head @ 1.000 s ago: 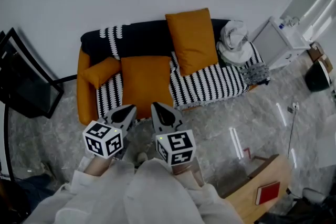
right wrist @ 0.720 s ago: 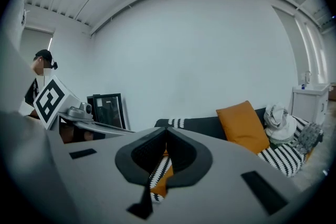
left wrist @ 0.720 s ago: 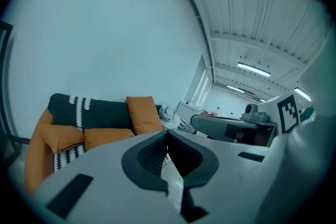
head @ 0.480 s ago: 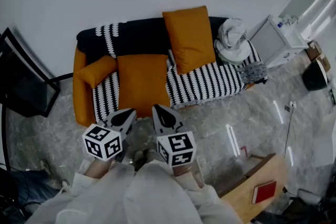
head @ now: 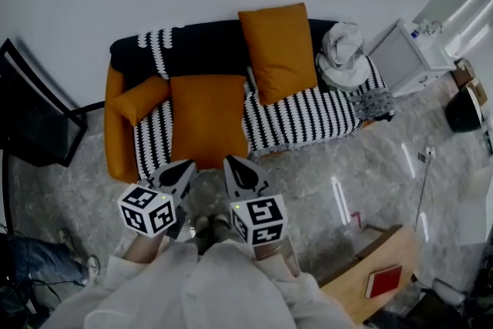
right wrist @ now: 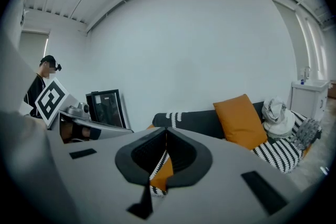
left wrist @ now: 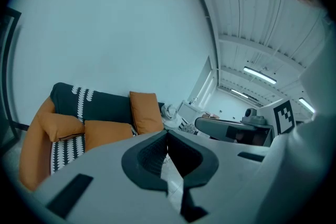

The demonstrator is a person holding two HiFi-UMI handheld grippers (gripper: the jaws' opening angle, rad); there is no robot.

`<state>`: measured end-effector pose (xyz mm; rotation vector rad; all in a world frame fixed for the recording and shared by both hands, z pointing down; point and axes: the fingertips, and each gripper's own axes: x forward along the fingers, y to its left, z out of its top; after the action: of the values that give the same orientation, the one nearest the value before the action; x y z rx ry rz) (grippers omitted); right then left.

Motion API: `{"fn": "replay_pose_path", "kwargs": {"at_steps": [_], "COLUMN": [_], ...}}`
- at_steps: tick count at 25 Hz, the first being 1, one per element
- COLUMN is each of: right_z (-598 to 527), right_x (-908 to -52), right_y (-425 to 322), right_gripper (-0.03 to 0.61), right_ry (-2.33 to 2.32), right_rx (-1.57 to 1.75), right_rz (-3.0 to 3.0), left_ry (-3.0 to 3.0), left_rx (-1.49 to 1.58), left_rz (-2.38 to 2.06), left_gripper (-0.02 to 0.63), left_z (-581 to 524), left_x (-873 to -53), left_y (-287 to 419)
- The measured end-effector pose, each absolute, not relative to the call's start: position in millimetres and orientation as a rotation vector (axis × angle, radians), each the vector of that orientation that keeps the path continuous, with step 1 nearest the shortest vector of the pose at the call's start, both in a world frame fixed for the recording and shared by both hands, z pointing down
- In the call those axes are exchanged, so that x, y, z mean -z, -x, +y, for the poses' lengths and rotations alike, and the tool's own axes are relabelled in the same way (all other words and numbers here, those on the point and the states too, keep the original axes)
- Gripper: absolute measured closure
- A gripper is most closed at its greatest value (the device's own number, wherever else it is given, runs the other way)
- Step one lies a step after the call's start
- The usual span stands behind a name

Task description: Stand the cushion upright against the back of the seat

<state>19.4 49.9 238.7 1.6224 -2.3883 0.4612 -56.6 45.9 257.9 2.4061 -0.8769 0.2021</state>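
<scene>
An orange cushion (head: pixel 209 118) lies flat on the left part of the striped sofa seat (head: pixel 308 119); it also shows in the left gripper view as the orange cushion (left wrist: pixel 105 132). A second orange cushion (head: pixel 281 50) leans upright against the dark sofa back (head: pixel 208 54), and appears as the upright cushion (right wrist: pixel 240 120) in the right gripper view. My left gripper (head: pixel 181 169) and right gripper (head: pixel 235 166) hover side by side just in front of the seat's front edge, both shut and empty, short of the flat cushion.
A small orange bolster (head: pixel 139 100) lies by the sofa's left arm. White crumpled cloth (head: pixel 343 58) and a grey knit item (head: pixel 375 104) lie at the sofa's right end. A white cabinet (head: pixel 404 58) stands at right, a black frame (head: pixel 35 127) at left, a wooden table with a red book (head: pixel 383 281) lower right.
Both grippers stay shut and close together; the sofa has slid slightly up and left in the head view as the view shifted. Nothing was taken hold of.
</scene>
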Motion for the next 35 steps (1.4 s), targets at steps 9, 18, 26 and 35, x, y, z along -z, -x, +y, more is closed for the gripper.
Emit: {"fn": "replay_pose_path", "kwargs": {"at_steps": [9, 18, 26, 35], "right_z": [34, 9, -6, -11], "right_x": [-253, -277, -307, -363], "right_y": [-30, -31, -32, -24], "right_gripper": [0.565, 0.564, 0.564, 0.563], "right_ry": [-1.617, -1.542, -1.467, -1.446], "right_rx": [-0.495, -0.500, -0.503, -0.596], "right_rz": [-2.382, -2.385, -2.367, -2.346], "left_ry": [-2.406, -2.408, -2.369, -2.294], "left_rx": [-0.253, -0.261, -0.282, -0.334], "left_rz": [-0.904, -0.918, -0.908, -0.957], "left_gripper": [0.606, 0.606, 0.606, 0.606], "left_z": [31, 1, -12, -11], "left_x": [-271, -289, -324, -380], "left_y": [59, 63, 58, 63]}}
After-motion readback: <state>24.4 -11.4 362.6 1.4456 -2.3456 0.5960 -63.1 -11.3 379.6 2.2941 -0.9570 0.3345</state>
